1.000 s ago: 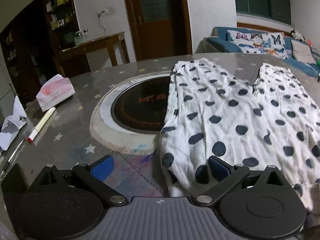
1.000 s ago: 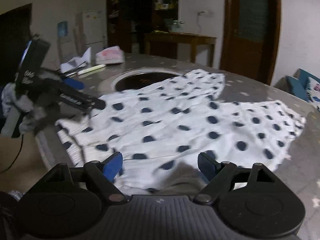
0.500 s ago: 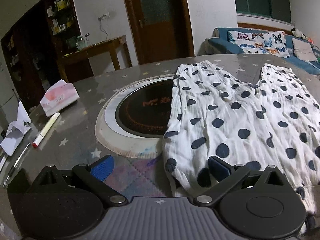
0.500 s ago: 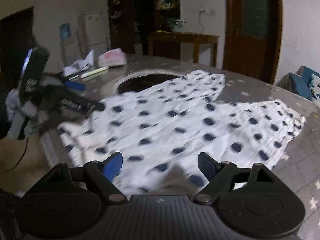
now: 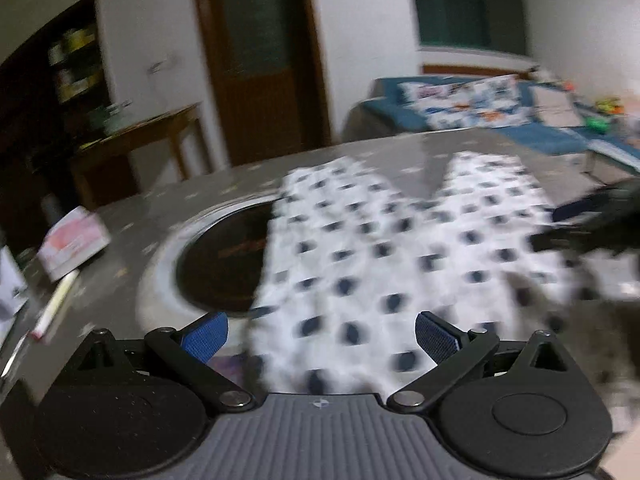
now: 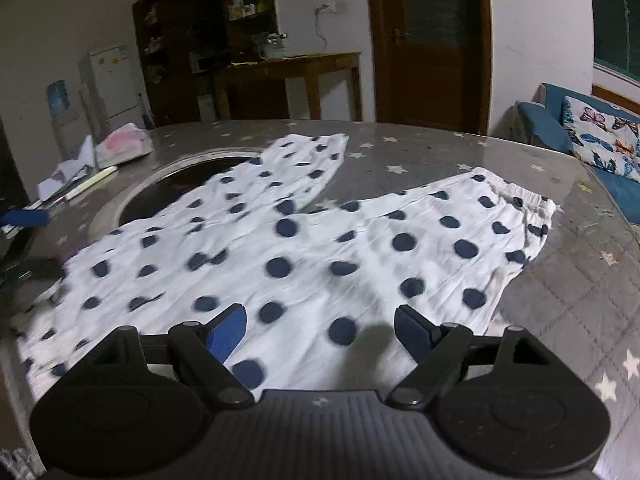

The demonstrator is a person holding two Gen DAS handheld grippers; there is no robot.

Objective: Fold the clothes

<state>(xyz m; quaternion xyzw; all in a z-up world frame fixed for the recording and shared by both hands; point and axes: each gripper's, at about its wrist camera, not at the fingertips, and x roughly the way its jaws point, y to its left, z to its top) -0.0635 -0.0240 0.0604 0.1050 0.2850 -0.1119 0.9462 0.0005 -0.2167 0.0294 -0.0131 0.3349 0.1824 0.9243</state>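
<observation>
left gripper [image 5: 322, 334]: jaws spread wide, empty, over the near edge of the polka-dot trousers [image 5: 384, 264]. right gripper [image 6: 320, 330]: jaws likewise apart, holding nothing, above the same cloth. trousers: spread flat on the grey star-print table [image 6: 568, 292], one leg overlapping the round dark inset [image 6: 168, 192]. tissue pack [image 6: 122, 146] and marker [image 5: 54, 306]: far left, apart from the garment.

Left wrist view smeared throughout by motion: dots on the trousers [image 5: 380, 264] streaked, pen [image 5: 54, 306] and tissue pack [image 5: 74, 244] soft. Right gripper [image 5: 592, 228] only a dark blur at the right edge, jaws unreadable. Left gripper [image 6: 24, 218] cut off by the right view's left edge. Near hem of the trousers hidden behind each gripper body.
</observation>
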